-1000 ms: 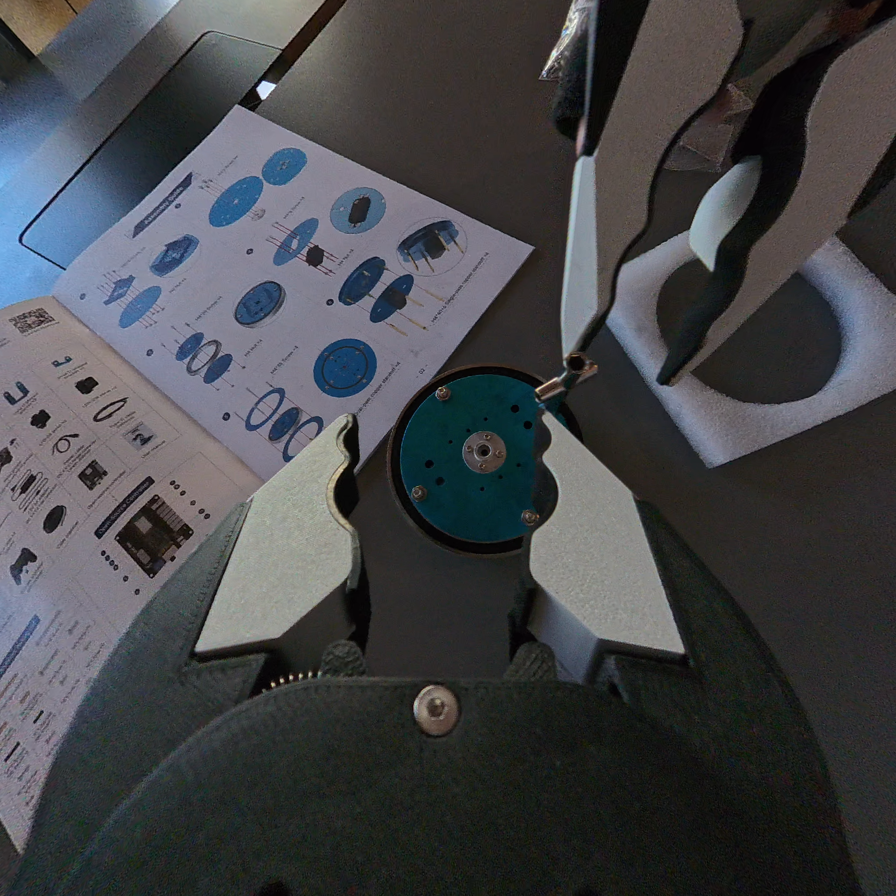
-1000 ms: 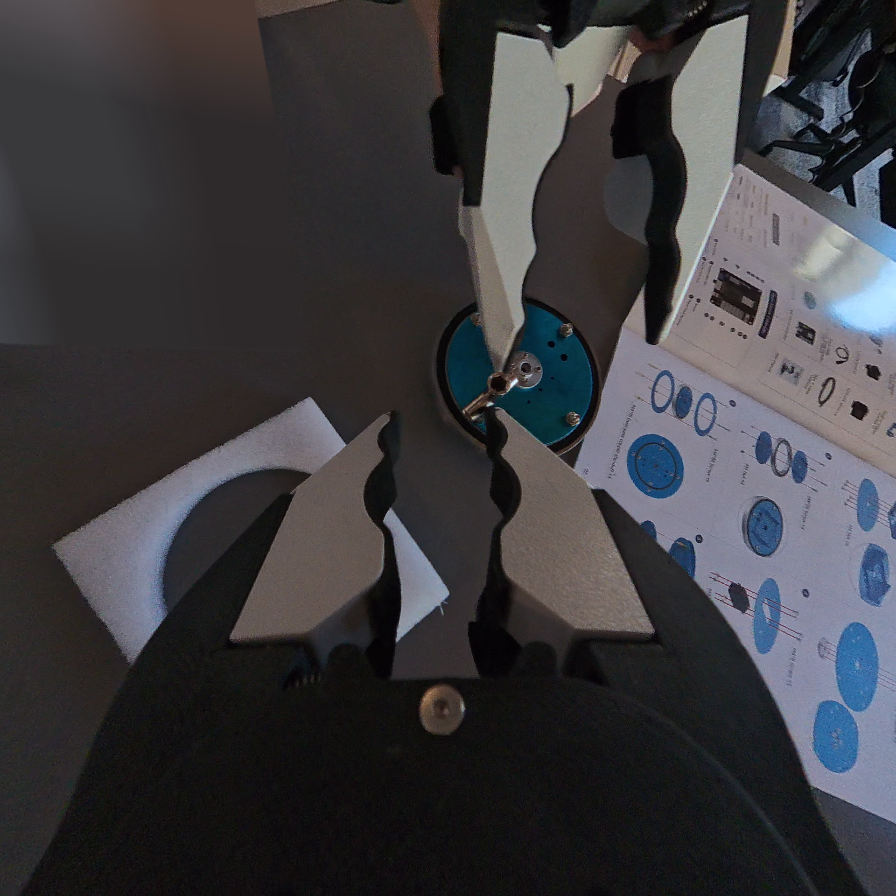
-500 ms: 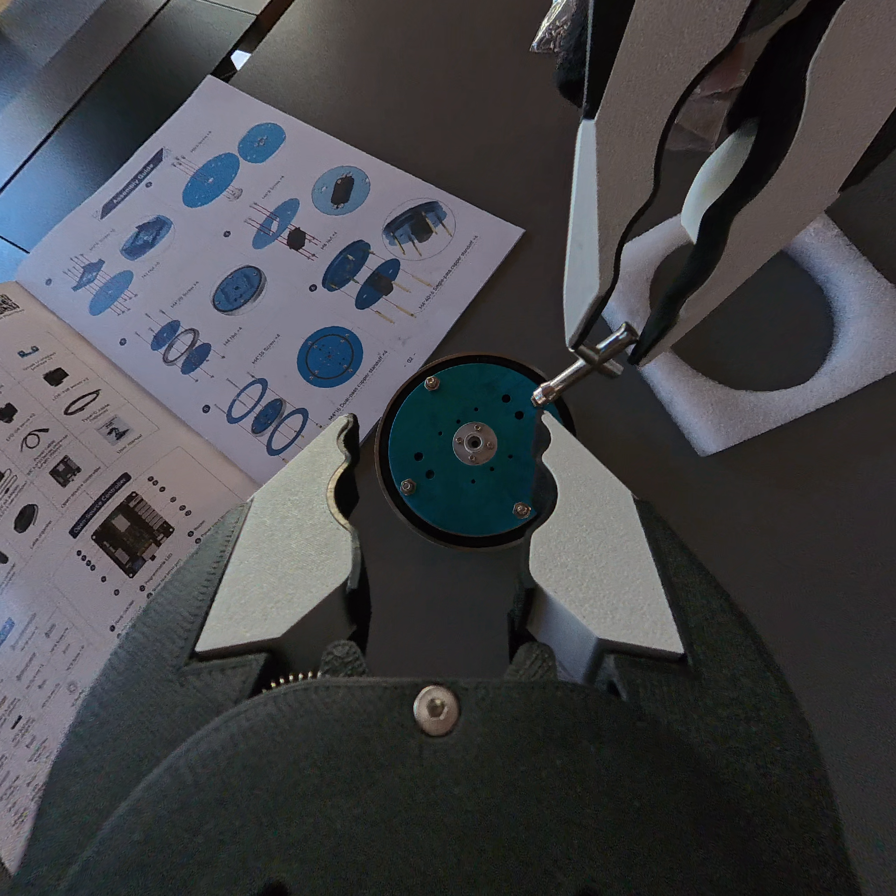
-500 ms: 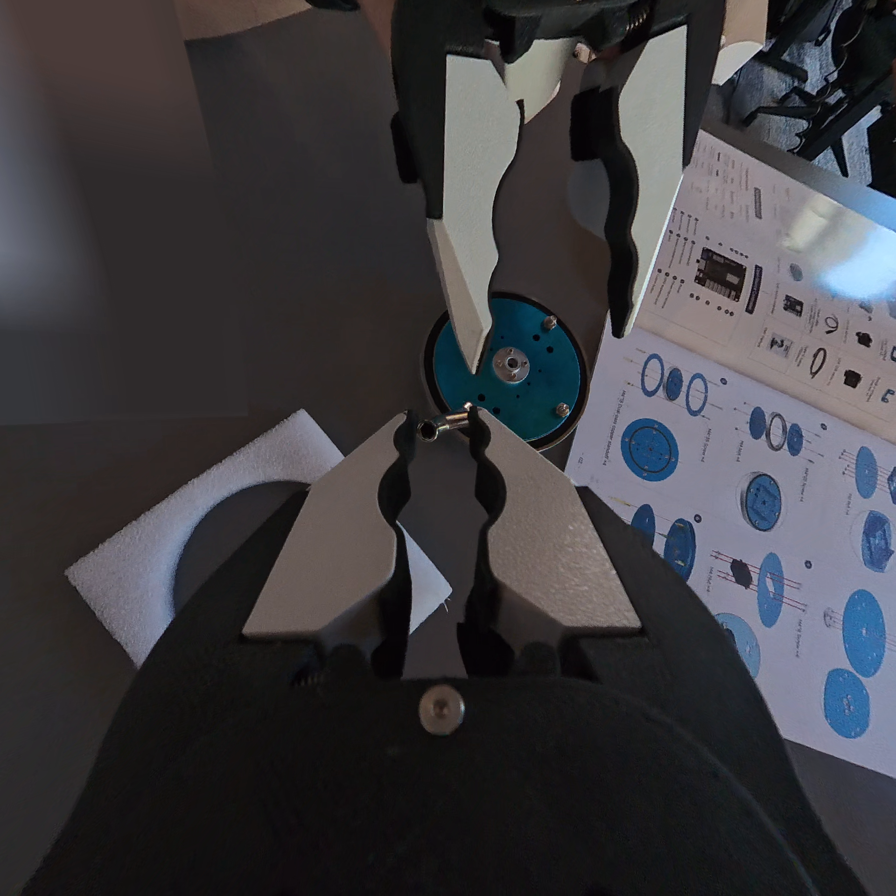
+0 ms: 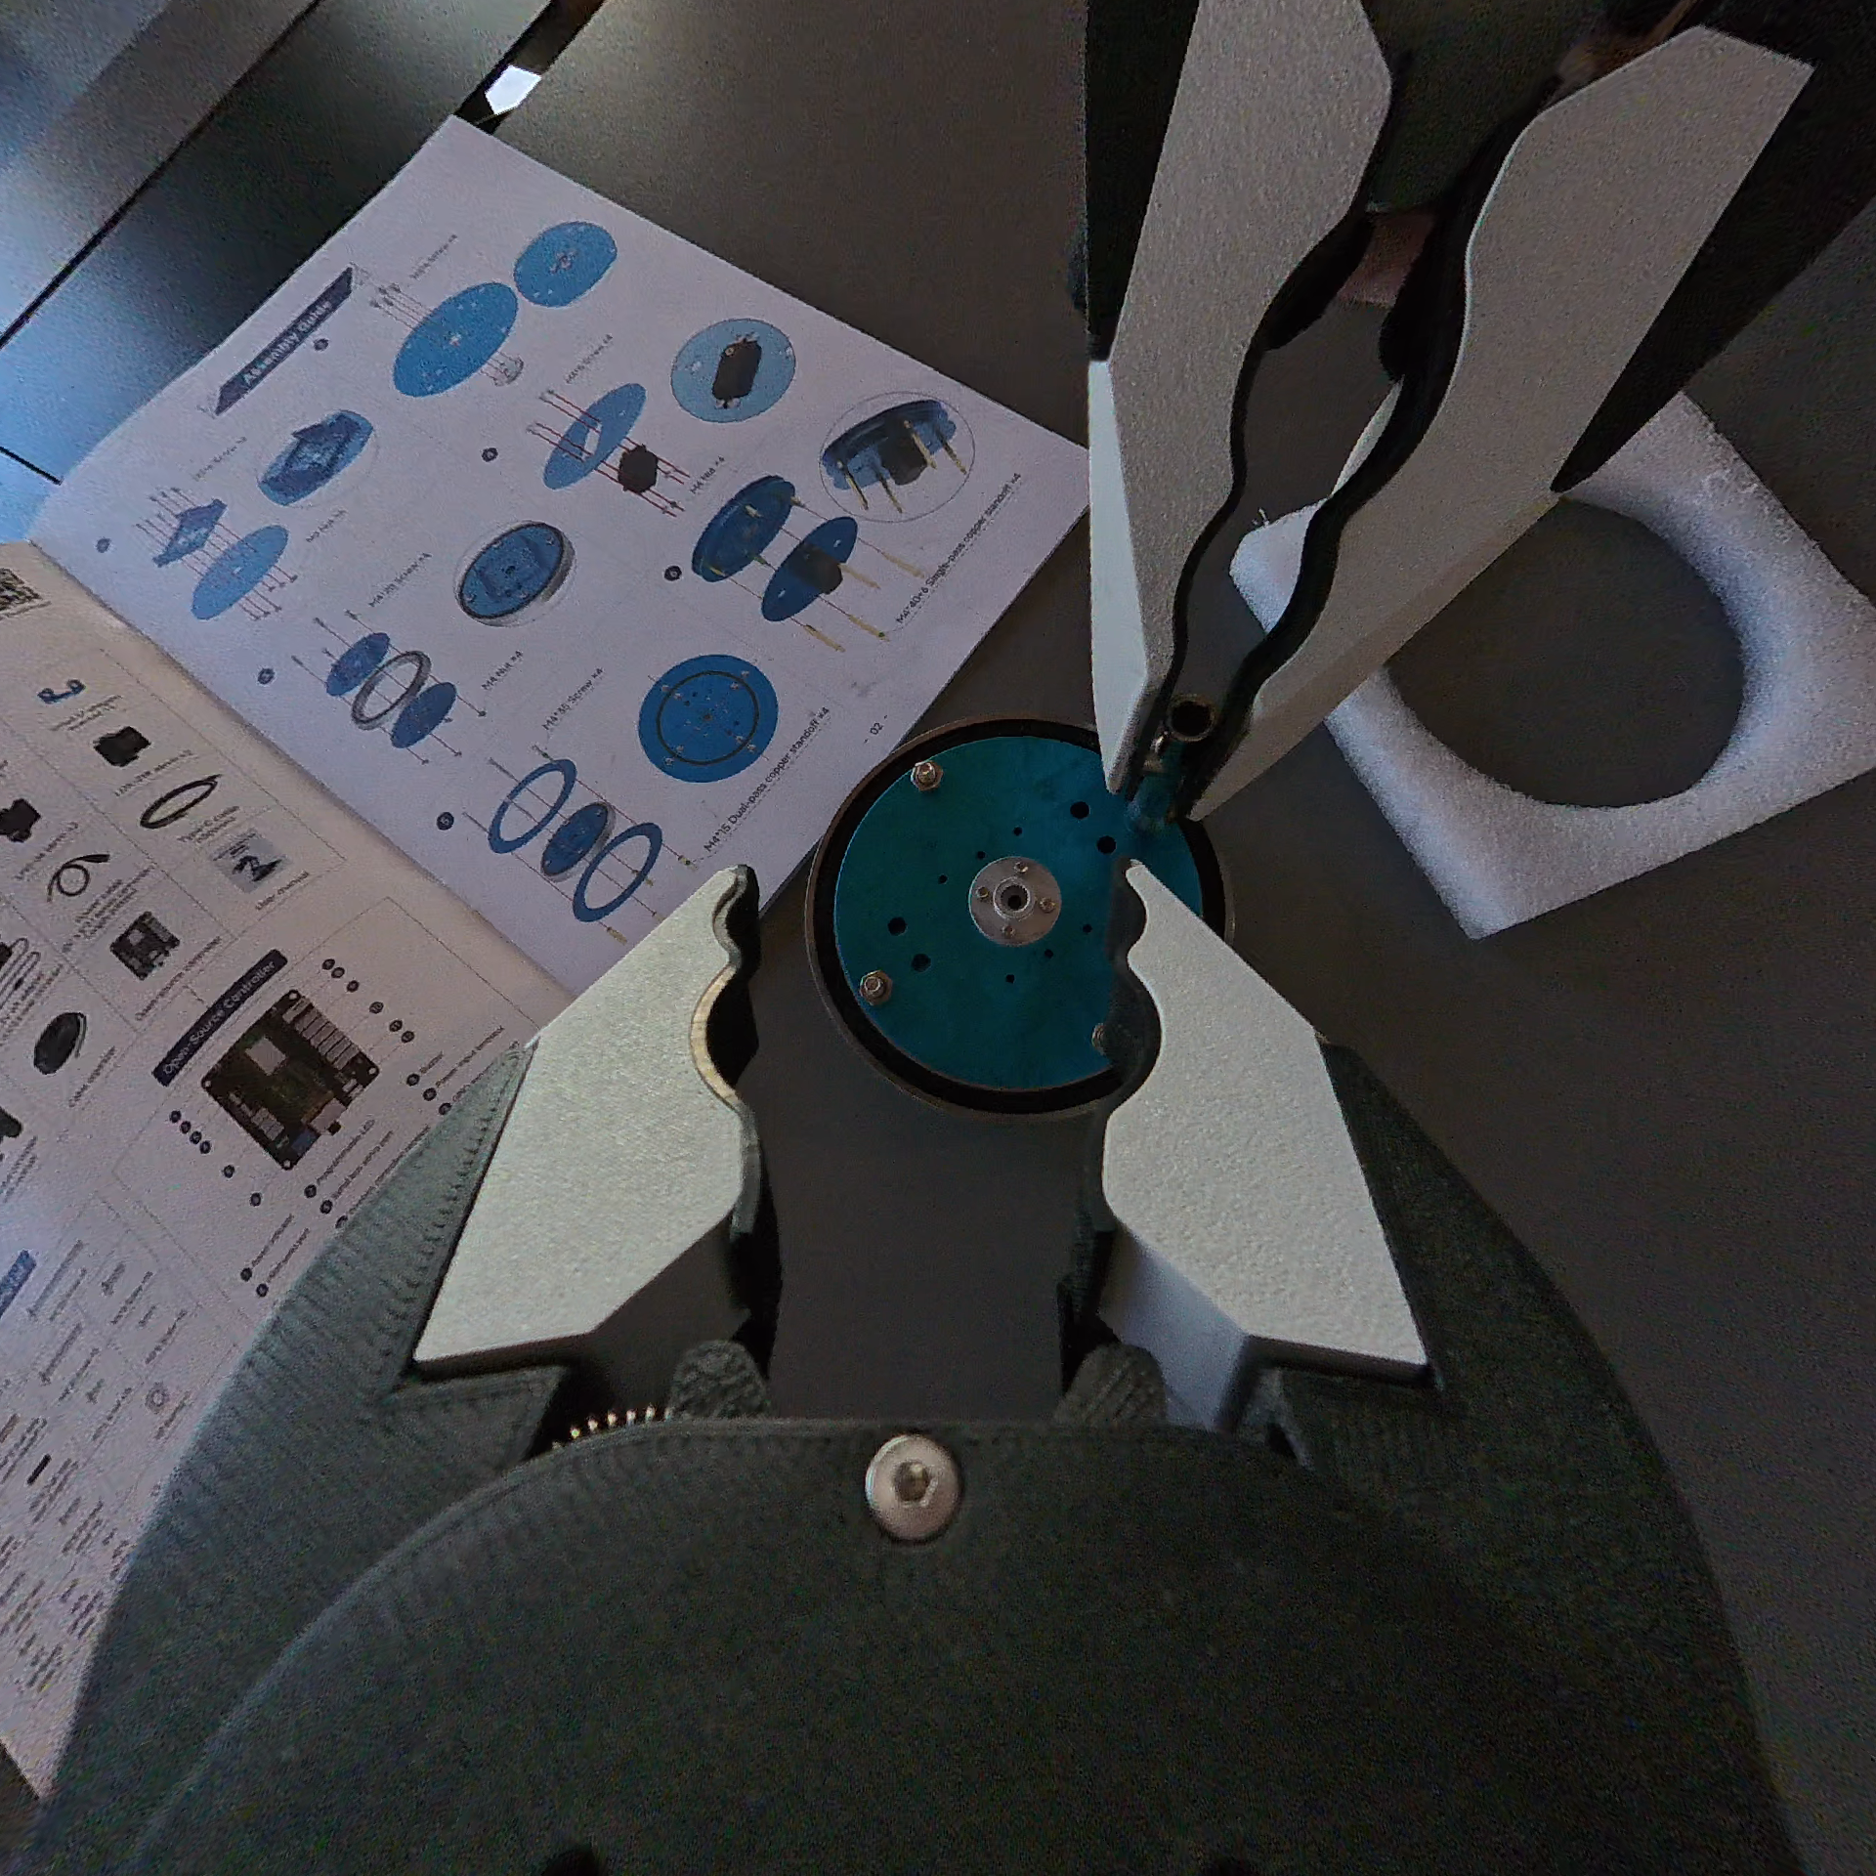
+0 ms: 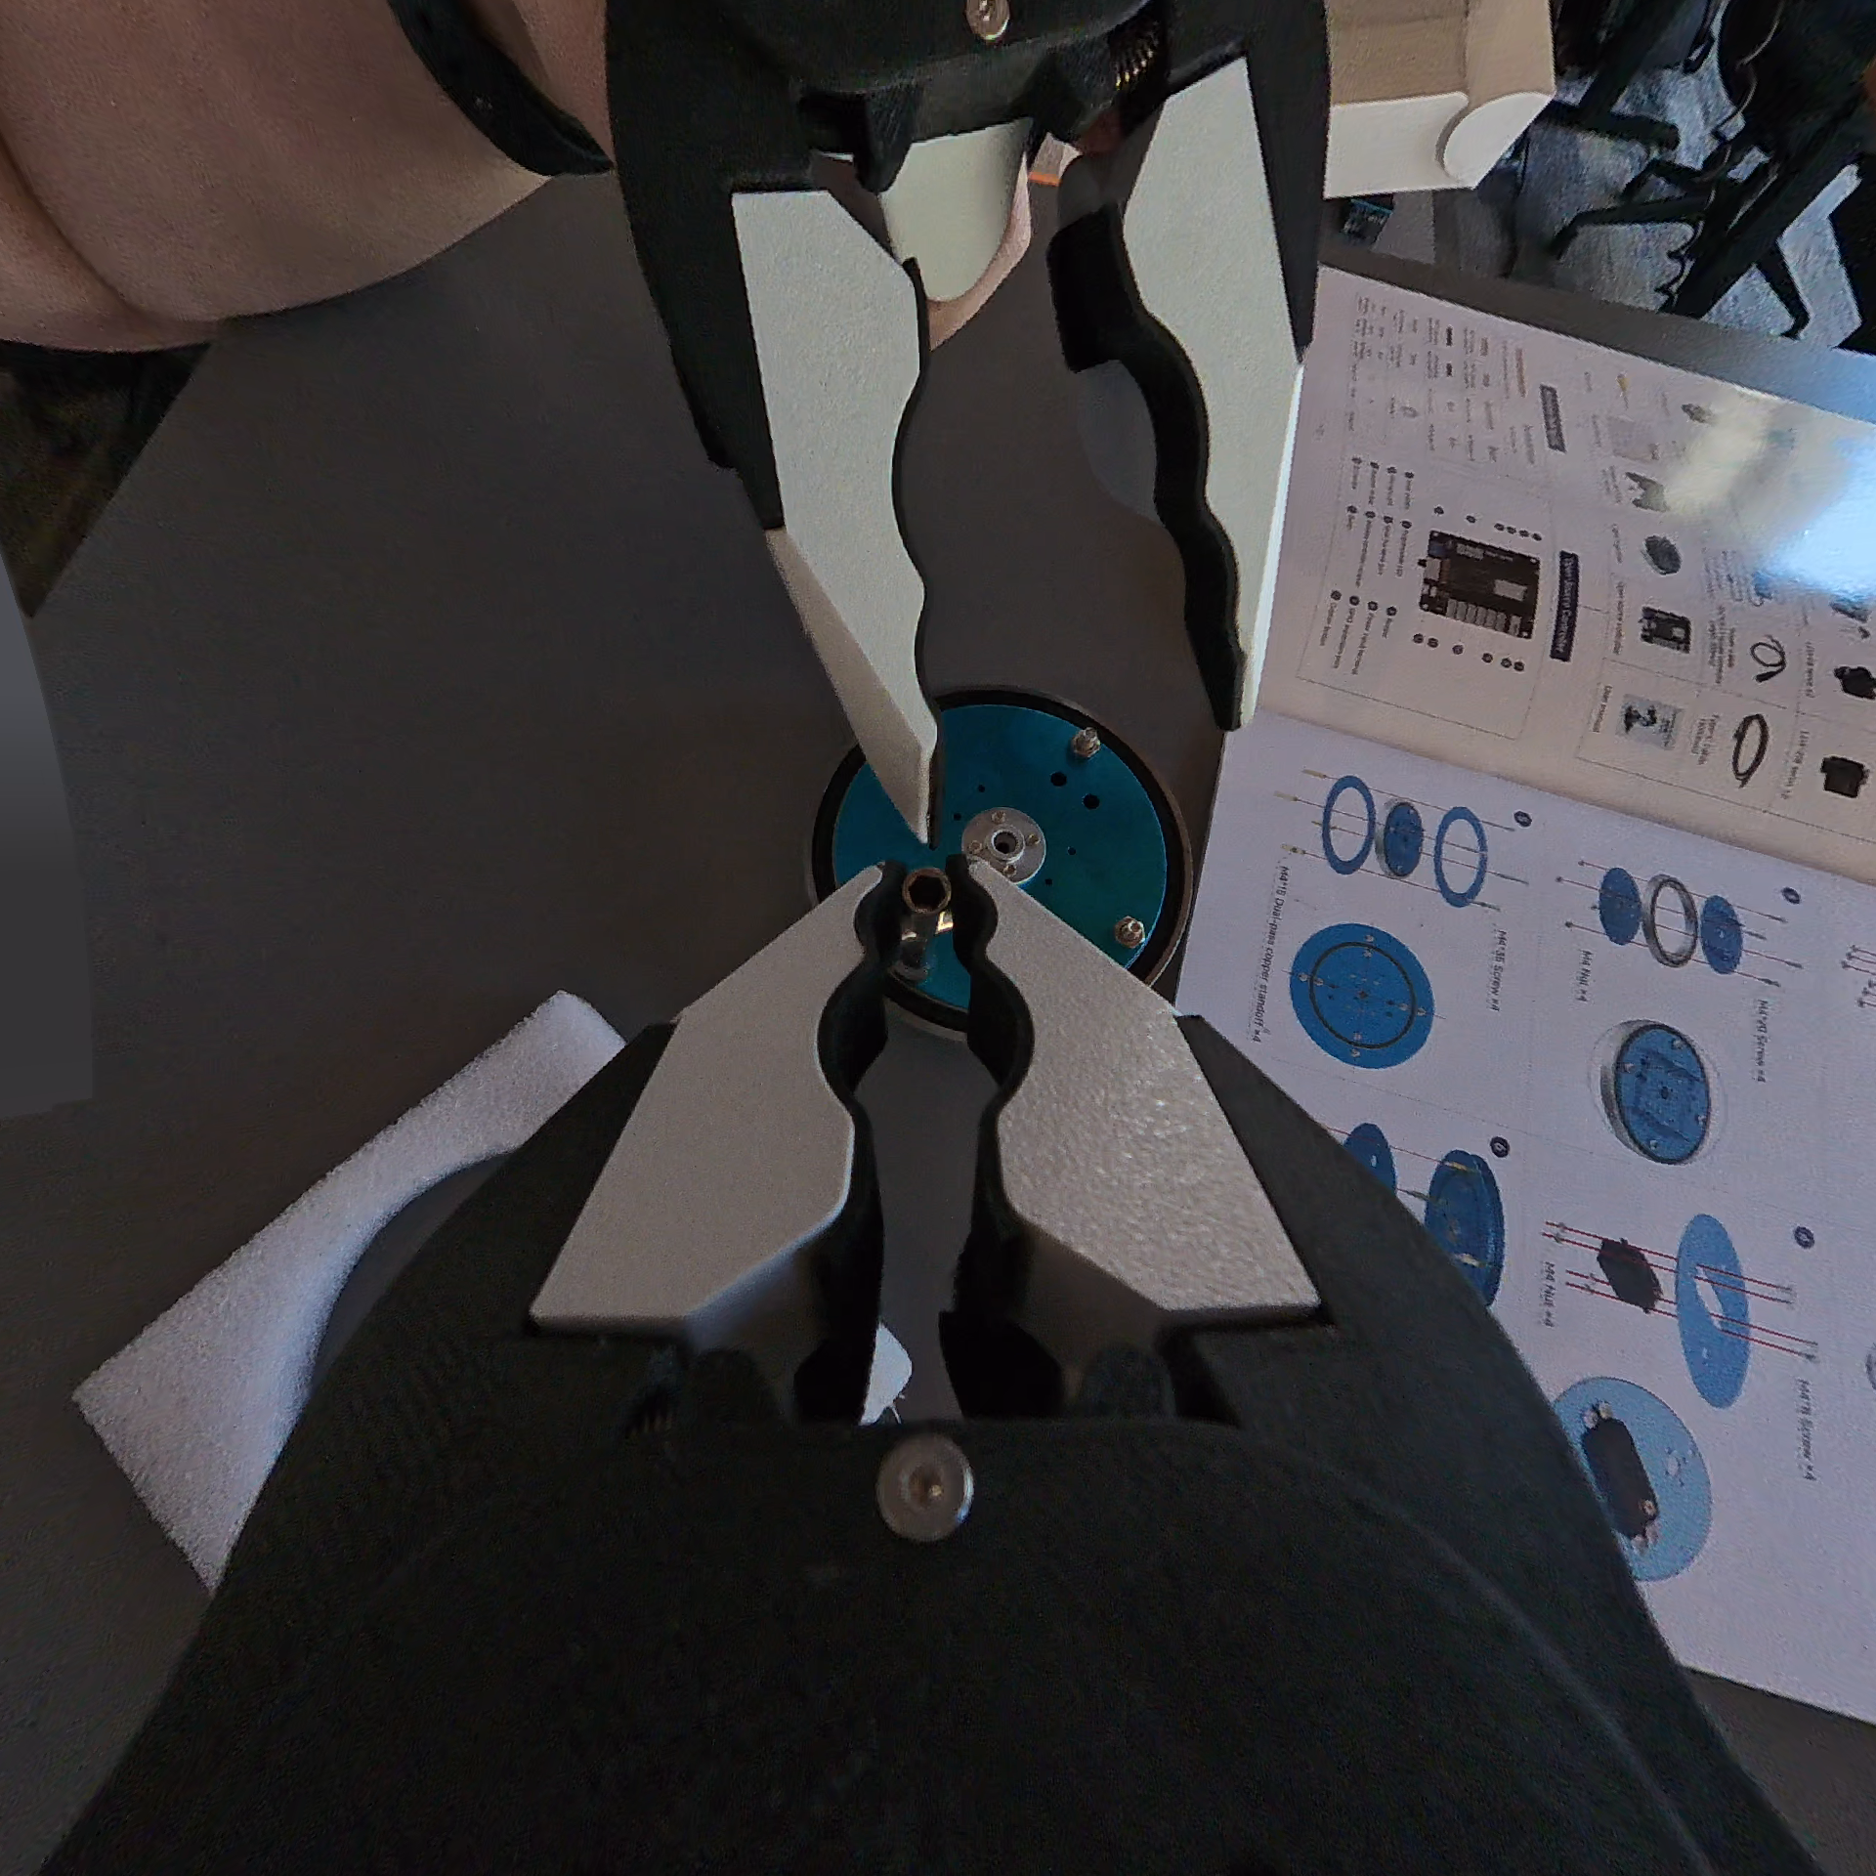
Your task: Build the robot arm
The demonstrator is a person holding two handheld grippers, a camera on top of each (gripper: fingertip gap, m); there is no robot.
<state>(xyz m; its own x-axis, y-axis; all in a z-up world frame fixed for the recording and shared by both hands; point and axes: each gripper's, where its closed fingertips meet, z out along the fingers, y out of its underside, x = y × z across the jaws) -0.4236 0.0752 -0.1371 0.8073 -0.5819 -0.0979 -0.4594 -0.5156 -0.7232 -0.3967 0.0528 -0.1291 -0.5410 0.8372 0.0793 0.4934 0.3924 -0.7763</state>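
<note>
A round blue plate (image 5: 944,1015) with a black rim, a silver hub and small screws lies on the dark table; it also shows in the right wrist view (image 6: 1096,893). My left gripper (image 5: 939,881) is open, its fingers to either side of the plate, the right finger over its edge. My right gripper (image 6: 924,871) is shut on a small silver socket tool (image 6: 922,903), held upright over the plate's edge. In the left wrist view the right gripper (image 5: 1157,797) comes down from the top right with the tool (image 5: 1186,723). The left gripper (image 6: 1076,761) hangs open above the plate in the right wrist view.
An open printed manual (image 5: 508,609) lies left of the plate and also shows in the right wrist view (image 6: 1523,964). A white foam square with a round hole (image 5: 1472,863) lies on the other side (image 6: 355,1198). A person's arm (image 6: 203,152) is at the table's far edge.
The right gripper, which had lifted the tool off and tilted it away from the plate, has brought it back upright over the plate's edge. The left gripper has stayed open around the plate.
</note>
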